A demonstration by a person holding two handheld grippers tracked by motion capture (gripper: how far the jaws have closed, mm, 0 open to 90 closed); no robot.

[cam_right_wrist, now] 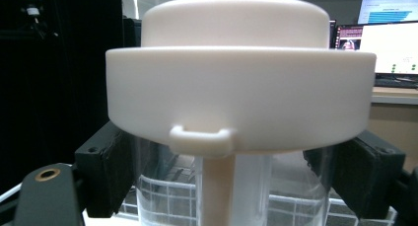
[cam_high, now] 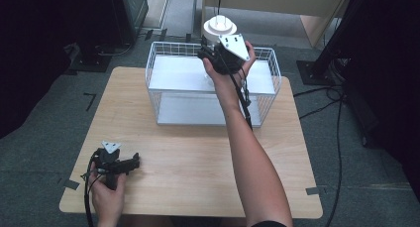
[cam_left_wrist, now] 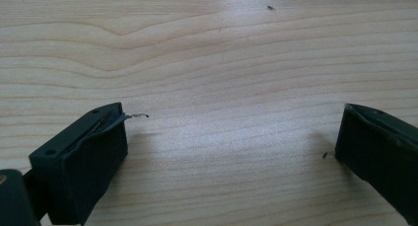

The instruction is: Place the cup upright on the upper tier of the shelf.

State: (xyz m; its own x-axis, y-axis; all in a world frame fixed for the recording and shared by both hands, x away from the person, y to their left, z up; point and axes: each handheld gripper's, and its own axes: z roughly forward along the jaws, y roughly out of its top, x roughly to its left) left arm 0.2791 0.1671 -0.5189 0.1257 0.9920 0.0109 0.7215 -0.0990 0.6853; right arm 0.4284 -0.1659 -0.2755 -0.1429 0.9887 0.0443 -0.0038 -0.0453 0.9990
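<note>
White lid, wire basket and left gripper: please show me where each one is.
white lid (cam_right_wrist: 236,97), right gripper view, on its front side wall.
wire basket (cam_high: 213,123), high view, on its near rim.
left gripper (cam_high: 134,162), high view, between its fingertips.

No readable text, label, brand or number anywhere. The monitors (cam_right_wrist: 389,31) in the right gripper view's background carry charts and lines of writing, too small and blurred to read. White lid (cam_right_wrist: 239,88), wire basket (cam_high: 267,95) and table (cam_high: 198,157) bear no markings.
</note>
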